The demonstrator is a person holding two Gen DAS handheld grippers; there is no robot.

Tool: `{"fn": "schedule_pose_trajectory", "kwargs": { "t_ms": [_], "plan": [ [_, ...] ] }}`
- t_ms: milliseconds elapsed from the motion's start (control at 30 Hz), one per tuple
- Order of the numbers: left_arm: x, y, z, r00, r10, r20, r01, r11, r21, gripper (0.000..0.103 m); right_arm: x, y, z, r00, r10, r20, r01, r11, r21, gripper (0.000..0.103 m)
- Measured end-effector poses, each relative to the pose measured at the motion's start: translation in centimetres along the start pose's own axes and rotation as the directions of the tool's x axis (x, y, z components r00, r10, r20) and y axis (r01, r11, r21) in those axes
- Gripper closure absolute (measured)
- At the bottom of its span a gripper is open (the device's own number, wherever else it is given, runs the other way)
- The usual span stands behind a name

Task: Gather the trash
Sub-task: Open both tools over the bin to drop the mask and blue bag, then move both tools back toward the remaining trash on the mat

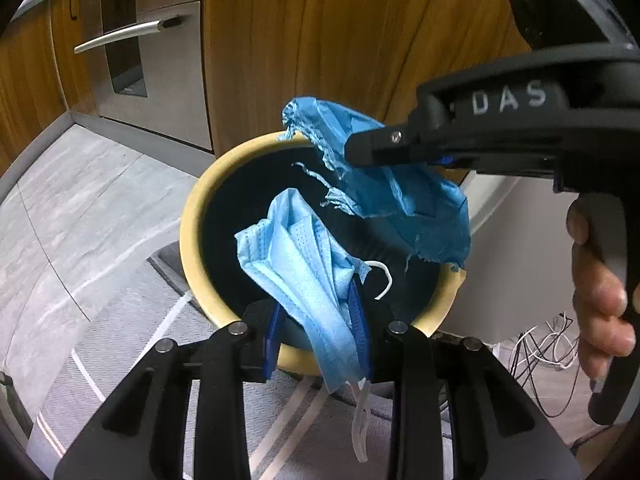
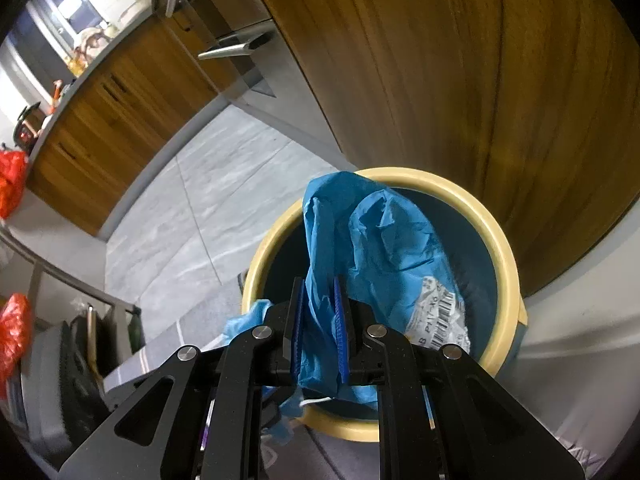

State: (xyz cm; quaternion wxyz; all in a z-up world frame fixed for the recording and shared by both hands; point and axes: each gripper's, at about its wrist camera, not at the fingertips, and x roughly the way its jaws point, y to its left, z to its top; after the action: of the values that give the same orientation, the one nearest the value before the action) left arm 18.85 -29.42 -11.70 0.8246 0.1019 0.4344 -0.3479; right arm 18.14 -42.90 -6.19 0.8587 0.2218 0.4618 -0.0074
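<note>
Where the grey marbled floor tiles (image 1: 80, 208) meet a wall of warm wood-grain cabinet panels (image 1: 320, 40), a round bin (image 1: 192, 240) with a cream-yellow rim and dark inside stands close against the wood. To the left of the panels sits a stainless appliance front with long bar handles (image 1: 120, 36). A grey striped mat (image 1: 132, 320) lies on the tiles beside the bin, and loose cables (image 1: 540, 352) trail on the floor to its right.

Over the bin's mouth, the left gripper (image 1: 320, 336) has its jaws narrowed on a pale blue face mask (image 1: 296, 264), pinched between the blue pads, its white ear loop dangling below. The right gripper (image 2: 320, 320) is clamped tight on a darker blue crumpled shoe cover (image 2: 360, 240), which hangs over the bin's opening and far rim. A hand (image 1: 600, 300) grips its handle. Inside the bin lies a crumpled wrapper with a barcode (image 2: 440, 316). Further off, a counter runs along the wooden cabinets, and red plastic bags (image 2: 12, 184) sit at the left edge.
</note>
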Motion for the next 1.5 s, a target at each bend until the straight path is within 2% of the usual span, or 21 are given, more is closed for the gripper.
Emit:
{"fn": "schedule_pose_trajectory", "kwargs": {
  "t_ms": [133, 400, 600, 667, 833, 900, 967, 1033, 1200, 1333, 1500],
  "plan": [
    [0.3, 0.4, 0.2, 1.000, 0.012, 0.005, -0.012, 1.000, -0.011, 0.065, 0.1, -0.3, -0.1, 1.000, -0.016, 0.002, 0.016, 1.000, -0.003, 0.088],
    [0.4, 1.0, 0.7, 0.999, 0.042, 0.033, -0.041, 0.999, -0.028, 0.038, -0.1, -0.4, 0.0, 1.000, -0.013, 0.009, 0.013, 1.000, 0.003, 0.088],
    [0.2, 1.3, 0.7, 0.998, 0.050, 0.043, -0.049, 0.998, -0.031, 0.029, -0.2, -0.4, 0.0, 1.000, -0.018, 0.018, 0.018, 1.000, 0.003, 0.078],
    [-0.1, 1.6, 0.6, 0.998, 0.051, 0.048, -0.049, 0.998, -0.041, 0.028, -0.3, -0.4, 0.0, 0.999, -0.022, 0.025, 0.022, 1.000, 0.002, 0.066],
    [-1.4, 2.2, -0.2, 0.996, 0.068, 0.056, -0.065, 0.996, -0.057, 0.024, -0.7, -0.1, 0.2, 0.999, -0.019, 0.042, 0.019, 1.000, -0.002, 0.054],
    [-2.2, 2.6, -0.5, 0.995, 0.078, 0.058, -0.073, 0.995, -0.071, 0.023, -0.9, 0.1, 0.3, 0.999, -0.011, 0.049, 0.011, 1.000, -0.009, 0.042],
    [-3.0, 2.8, -0.9, 0.994, 0.084, 0.064, -0.078, 0.993, -0.088, 0.020, -1.1, 0.4, 0.3, 0.998, -0.007, 0.057, 0.008, 1.000, -0.018, 0.020],
    [-4.1, 3.0, -1.3, 0.993, 0.096, 0.067, -0.090, 0.991, -0.099, 0.017, -1.5, 0.8, 0.3, 0.997, 0.005, 0.071, -0.003, 1.000, -0.030, 0.010],
    [-6.8, 3.0, -2.2, 0.989, 0.127, 0.076, -0.118, 0.986, -0.115, 0.014, -2.5, 2.3, 0.0, 0.994, 0.009, 0.106, -0.001, 0.997, -0.083, 0.007],
    [-9.0, 3.3, -2.9, 0.984, 0.161, 0.074, -0.149, 0.978, -0.143, 0.013, -3.2, 3.9, -1.1, 0.993, -0.041, 0.114, 0.060, 0.984, -0.165, 0.006],
    [-12.7, 3.5, -4.3, 0.977, 0.194, 0.093, -0.172, 0.965, -0.200, 0.011, -5.2, 6.1, -2.2, 0.991, -0.047, 0.128, 0.076, 0.971, -0.228, 0.006]
  ]
}}
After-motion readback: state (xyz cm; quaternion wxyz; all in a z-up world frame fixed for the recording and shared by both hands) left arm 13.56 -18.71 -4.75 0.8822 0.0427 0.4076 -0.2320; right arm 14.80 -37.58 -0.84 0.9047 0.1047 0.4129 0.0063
